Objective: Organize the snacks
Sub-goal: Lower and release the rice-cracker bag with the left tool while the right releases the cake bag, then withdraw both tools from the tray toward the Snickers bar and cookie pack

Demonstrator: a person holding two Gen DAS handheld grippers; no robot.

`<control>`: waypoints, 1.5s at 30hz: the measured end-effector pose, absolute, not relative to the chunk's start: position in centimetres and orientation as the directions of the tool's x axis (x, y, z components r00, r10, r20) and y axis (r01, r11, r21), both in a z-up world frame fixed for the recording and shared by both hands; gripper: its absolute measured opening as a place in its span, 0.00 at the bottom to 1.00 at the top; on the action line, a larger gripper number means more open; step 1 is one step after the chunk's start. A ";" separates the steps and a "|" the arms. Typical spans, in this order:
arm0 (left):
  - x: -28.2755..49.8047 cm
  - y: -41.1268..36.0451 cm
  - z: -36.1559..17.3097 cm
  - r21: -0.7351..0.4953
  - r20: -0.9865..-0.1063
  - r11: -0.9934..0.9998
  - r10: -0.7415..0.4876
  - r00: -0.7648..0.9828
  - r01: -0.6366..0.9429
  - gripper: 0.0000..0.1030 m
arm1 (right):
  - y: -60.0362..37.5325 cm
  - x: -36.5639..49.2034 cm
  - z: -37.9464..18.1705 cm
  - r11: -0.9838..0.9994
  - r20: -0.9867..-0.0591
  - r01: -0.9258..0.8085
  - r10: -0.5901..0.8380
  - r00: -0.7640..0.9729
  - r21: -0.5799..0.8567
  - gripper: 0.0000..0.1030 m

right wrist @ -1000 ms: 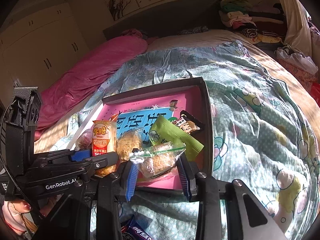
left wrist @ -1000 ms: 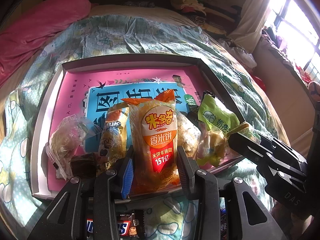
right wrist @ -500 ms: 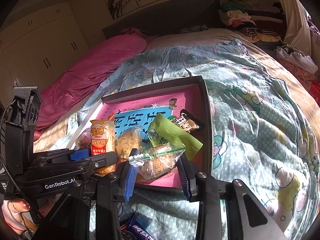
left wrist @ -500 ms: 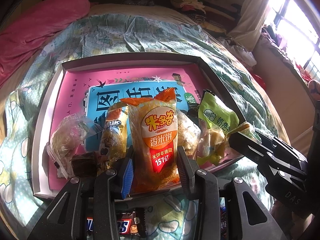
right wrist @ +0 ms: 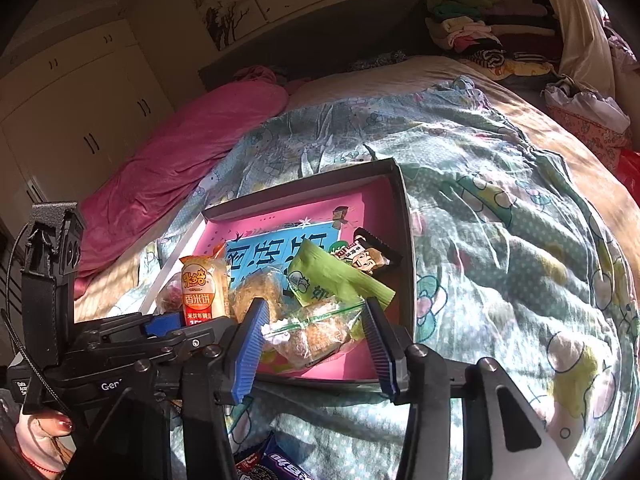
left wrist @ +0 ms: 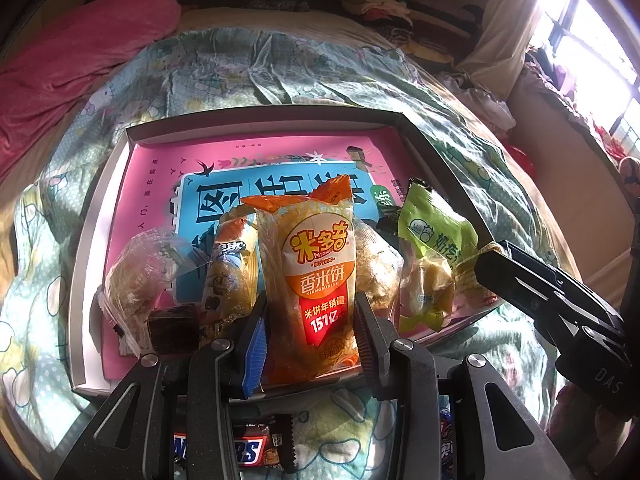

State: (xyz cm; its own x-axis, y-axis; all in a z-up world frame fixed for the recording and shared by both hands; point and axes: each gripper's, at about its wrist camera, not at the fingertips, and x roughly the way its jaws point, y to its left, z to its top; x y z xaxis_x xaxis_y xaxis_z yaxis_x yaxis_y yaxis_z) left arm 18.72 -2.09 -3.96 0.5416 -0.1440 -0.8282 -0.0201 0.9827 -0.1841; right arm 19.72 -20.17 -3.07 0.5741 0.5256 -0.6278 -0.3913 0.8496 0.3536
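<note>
Orange rice cracker bag [left wrist: 316,280] stands in my left claw [left wrist: 310,340], squeezed between both pads, at the near edge of the tray [left wrist: 96,240]. My right claw [right wrist: 316,344] was pinching the clear bag [right wrist: 316,332] a moment ago. Now its jaws are opening, and the pads have come off the bag, which lies between them on the pink tray floor. I think that snack is now put away. A green packet [right wrist: 332,280] sits just behind it. More snacks wait on the blanket [right wrist: 500,240] below.
</note>
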 end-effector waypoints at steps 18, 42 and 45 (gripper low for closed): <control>18.3 -2.6 -3.0 -0.151 -0.830 0.989 -0.123 0.544 -0.007 0.41 | -21.2 19.9 -2.6 0.852 -0.611 -0.364 0.523 0.594 0.376 0.54; 16.4 -1.7 0.1 -0.176 -0.788 0.984 -0.123 0.603 -0.029 0.57 | -22.0 19.0 -1.0 0.845 -0.564 -0.383 0.534 0.630 0.373 0.58; 16.1 -1.7 0.4 -0.172 -0.782 0.985 -0.122 0.611 -0.024 0.59 | -22.0 18.6 -0.6 0.840 -0.550 -0.400 0.542 0.635 0.366 0.58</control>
